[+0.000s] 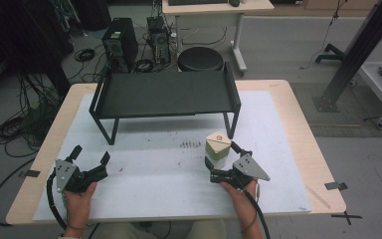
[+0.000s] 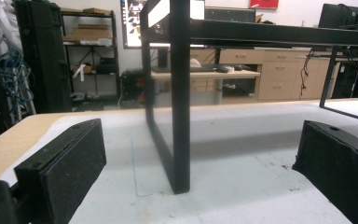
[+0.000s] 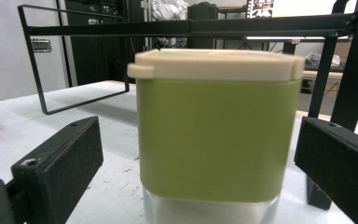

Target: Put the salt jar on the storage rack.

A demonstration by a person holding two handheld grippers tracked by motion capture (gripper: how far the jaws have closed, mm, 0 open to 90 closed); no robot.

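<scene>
A green jar (image 1: 218, 145) with a cream lid (image 3: 216, 64) stands on the white mat (image 1: 169, 169) beside the black rack's (image 1: 164, 94) right front leg. Right gripper (image 1: 220, 160): jaws spread, flanking the jar without touching. Left gripper (image 1: 90, 154): jaws spread, empty, facing the rack's left leg (image 2: 181, 93).

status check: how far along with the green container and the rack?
Done: nothing placed; the black metal rack holds nothing. In hand: open right tool straddles the green cream-lidded container, jaws apart from it. Left tool open, idle. Left: grasp, lift, presumably shelve.
</scene>
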